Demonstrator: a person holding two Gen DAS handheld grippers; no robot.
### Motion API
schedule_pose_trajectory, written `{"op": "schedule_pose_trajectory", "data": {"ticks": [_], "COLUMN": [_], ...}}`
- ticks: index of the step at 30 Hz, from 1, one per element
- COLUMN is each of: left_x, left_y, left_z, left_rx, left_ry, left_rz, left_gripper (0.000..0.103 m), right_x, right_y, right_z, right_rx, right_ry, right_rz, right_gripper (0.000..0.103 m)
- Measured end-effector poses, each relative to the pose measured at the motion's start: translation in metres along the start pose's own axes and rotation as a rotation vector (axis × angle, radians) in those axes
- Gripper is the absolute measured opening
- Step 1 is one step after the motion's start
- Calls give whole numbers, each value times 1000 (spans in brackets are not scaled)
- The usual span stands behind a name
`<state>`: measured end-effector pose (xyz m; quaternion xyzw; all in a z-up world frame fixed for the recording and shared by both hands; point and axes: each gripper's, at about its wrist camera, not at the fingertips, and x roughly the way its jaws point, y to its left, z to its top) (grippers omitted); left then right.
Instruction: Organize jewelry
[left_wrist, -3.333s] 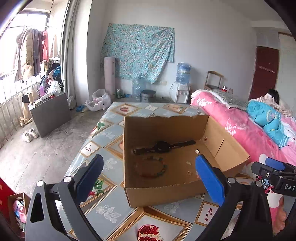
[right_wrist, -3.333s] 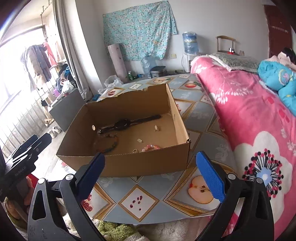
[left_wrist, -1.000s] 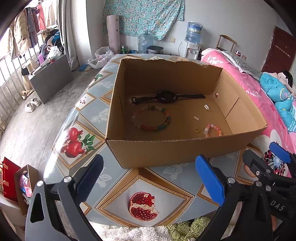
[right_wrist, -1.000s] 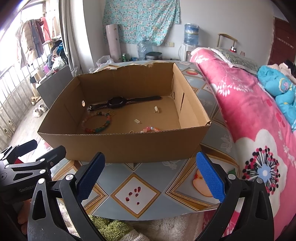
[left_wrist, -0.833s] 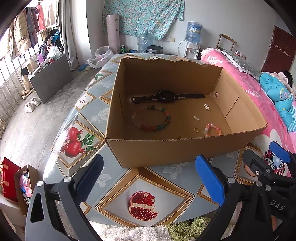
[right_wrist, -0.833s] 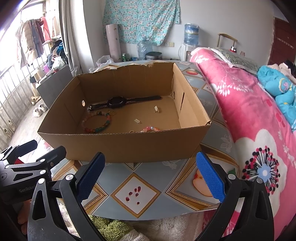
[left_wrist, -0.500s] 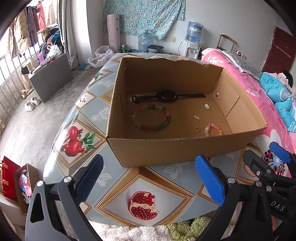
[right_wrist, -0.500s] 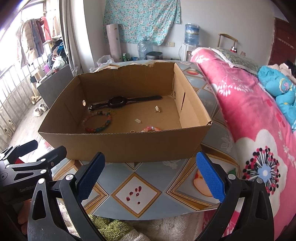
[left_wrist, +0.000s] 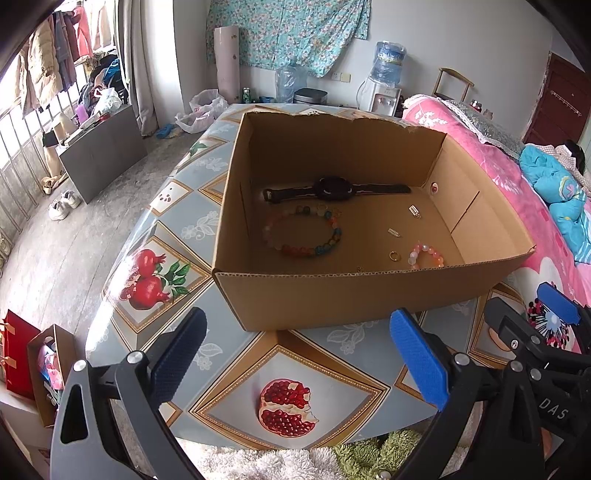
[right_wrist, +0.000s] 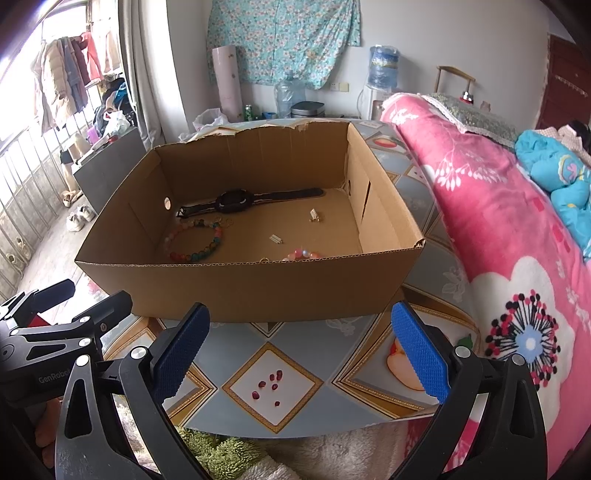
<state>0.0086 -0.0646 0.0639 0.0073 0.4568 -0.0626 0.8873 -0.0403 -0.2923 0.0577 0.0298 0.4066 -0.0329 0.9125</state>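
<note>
Open brown cardboard box (left_wrist: 354, 291) on tiled-pattern bench (left_wrist: 236, 354), holding black wristwatch (left_wrist: 334, 189), multicoloured bead bracelet (left_wrist: 301, 236), small pink bead bracelet (left_wrist: 424, 254). Watch strap lying crosswise along far wall. Left claw (left_wrist: 295, 358) and right claw (right_wrist: 299, 343) both spread wide, empty, short of near wall; left nearer the larger bracelet.

White letters "DAS" stand on the right gripper (left_wrist: 554, 332), lower right; "GenRobo" stands on the left gripper (right_wrist: 66, 306), lower left.

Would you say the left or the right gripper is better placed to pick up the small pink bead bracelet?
Probably the right gripper: the pink bead bracelet lies near the cardboard box's right front corner, on that side. Both grippers are open and empty.
</note>
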Motion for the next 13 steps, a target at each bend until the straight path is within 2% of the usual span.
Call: {"op": "schedule_pose_trajectory", "data": {"ticks": [13], "left_x": [0], "left_y": [0], "left_z": [0], "left_rx": [-1], "left_ry": [1], "left_rz": [0], "left_gripper": [98], "right_x": [1], "right_y": [-2], "right_z": [1], "right_rx": [2], "right_ry": [1], "right_rz": [2], "right_gripper": [95]}}
